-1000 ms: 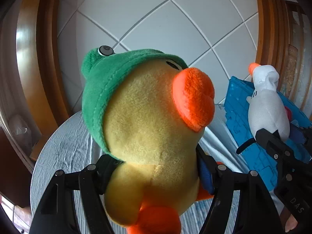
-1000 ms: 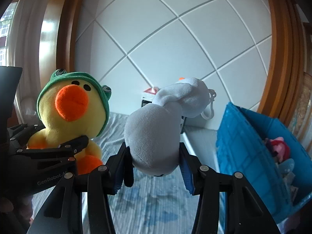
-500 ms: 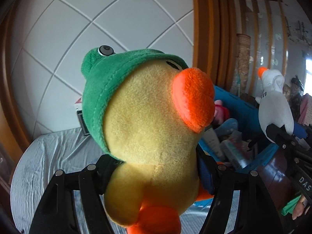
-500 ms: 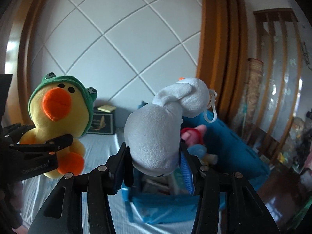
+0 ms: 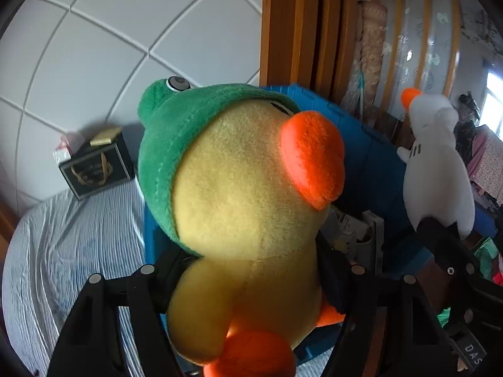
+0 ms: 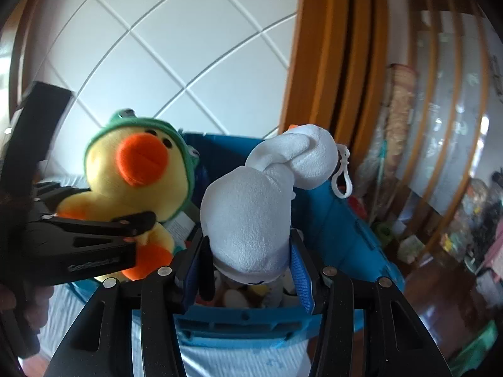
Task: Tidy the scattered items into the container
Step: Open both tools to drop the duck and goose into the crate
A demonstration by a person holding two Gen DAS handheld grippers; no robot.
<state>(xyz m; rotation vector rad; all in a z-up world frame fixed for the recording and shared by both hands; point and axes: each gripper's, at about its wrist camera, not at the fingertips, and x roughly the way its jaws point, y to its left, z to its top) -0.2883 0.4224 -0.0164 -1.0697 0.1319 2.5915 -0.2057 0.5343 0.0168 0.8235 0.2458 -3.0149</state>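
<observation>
My left gripper (image 5: 251,270) is shut on a yellow plush duck (image 5: 245,213) with a green frog hood and orange beak, held upright over the blue bin (image 5: 374,157). From the right wrist view the same duck (image 6: 138,176) hangs at the left above the bin's left side, with the left gripper (image 6: 138,220) clamped across its belly. My right gripper (image 6: 248,251) is shut on a white plush goose (image 6: 251,210) with a white clip, held above the blue bin (image 6: 342,220). The goose (image 5: 437,169) also shows at the right of the left wrist view.
The bin stands at the edge of a bed with a striped sheet (image 5: 69,251) and holds several small items (image 5: 355,232). A dark box (image 5: 94,166) rests by the white tiled headboard (image 5: 125,47). Wooden posts (image 6: 339,56) rise behind the bin. Cluttered floor lies to the right.
Both grippers have swung to the right with their toys, from over the striped sheet to above the blue bin. Both grips are unchanged.
</observation>
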